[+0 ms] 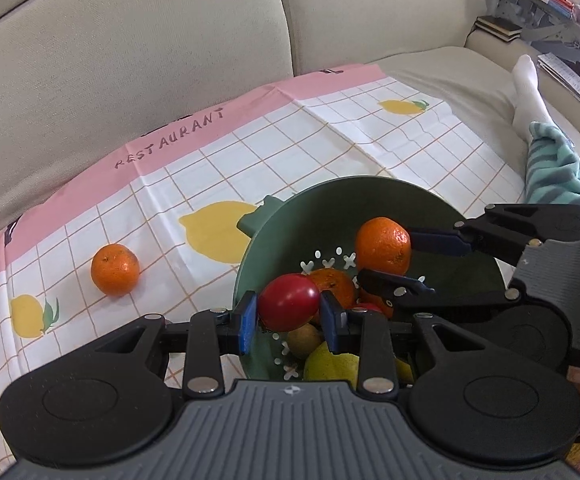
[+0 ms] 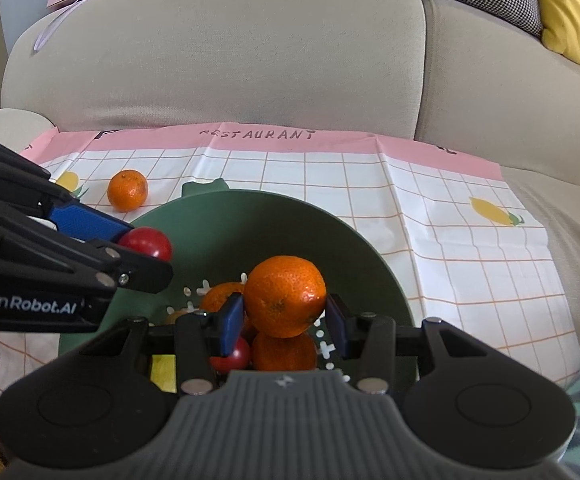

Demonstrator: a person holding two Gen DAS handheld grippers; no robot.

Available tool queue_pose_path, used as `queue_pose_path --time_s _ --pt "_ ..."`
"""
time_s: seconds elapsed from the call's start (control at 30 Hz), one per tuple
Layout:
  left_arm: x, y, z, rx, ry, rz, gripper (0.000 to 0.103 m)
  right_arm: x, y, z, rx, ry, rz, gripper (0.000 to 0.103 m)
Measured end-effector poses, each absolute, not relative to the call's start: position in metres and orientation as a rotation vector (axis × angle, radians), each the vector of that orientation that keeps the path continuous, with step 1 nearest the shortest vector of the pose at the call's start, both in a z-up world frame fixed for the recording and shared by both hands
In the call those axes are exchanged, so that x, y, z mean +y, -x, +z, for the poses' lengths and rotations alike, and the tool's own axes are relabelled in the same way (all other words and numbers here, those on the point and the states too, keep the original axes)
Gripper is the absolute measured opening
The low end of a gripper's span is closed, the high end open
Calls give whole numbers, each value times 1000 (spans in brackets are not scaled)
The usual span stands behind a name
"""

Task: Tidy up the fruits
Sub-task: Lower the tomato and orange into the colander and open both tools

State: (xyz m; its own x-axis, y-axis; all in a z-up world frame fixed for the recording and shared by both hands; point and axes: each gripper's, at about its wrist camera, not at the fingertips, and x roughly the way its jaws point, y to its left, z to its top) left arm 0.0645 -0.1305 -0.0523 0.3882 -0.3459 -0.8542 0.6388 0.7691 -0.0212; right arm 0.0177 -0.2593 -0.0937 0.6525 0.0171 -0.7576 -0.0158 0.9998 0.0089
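A green colander bowl point(image 1: 390, 200) point(image 2: 290, 220) sits on a checked cloth and holds oranges, a pear and other fruit. My left gripper point(image 1: 289, 312) is shut on a red tomato point(image 1: 289, 307) point(image 2: 146, 242) just above the bowl's near rim. My right gripper point(image 2: 284, 312) is shut on an orange mandarin point(image 2: 285, 295) point(image 1: 383, 245) over the bowl's middle. In the left wrist view the right gripper point(image 1: 410, 258) comes in from the right. One loose mandarin point(image 1: 115, 269) point(image 2: 127, 190) lies on the cloth left of the bowl.
The cloth point(image 1: 330, 128) with lemon prints and a pink border lies on a beige sofa seat point(image 2: 250, 60). A person's leg in a white sock point(image 1: 528, 88) and a striped teal blanket point(image 1: 562, 168) are at the right. A yellow cushion point(image 2: 570, 8) rests on the sofa back.
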Motion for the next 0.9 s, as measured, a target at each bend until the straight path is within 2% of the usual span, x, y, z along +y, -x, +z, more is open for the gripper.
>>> queue_pose_path --time_s 0.67,0.9 --pt "-133 -73 -64 1012 -354 -646 37 -258 -33 -112 898 4 6 42" --pt "-140 -72 -67 1000 -405 -671 37 -262 -21 -102 847 21 -38 42"
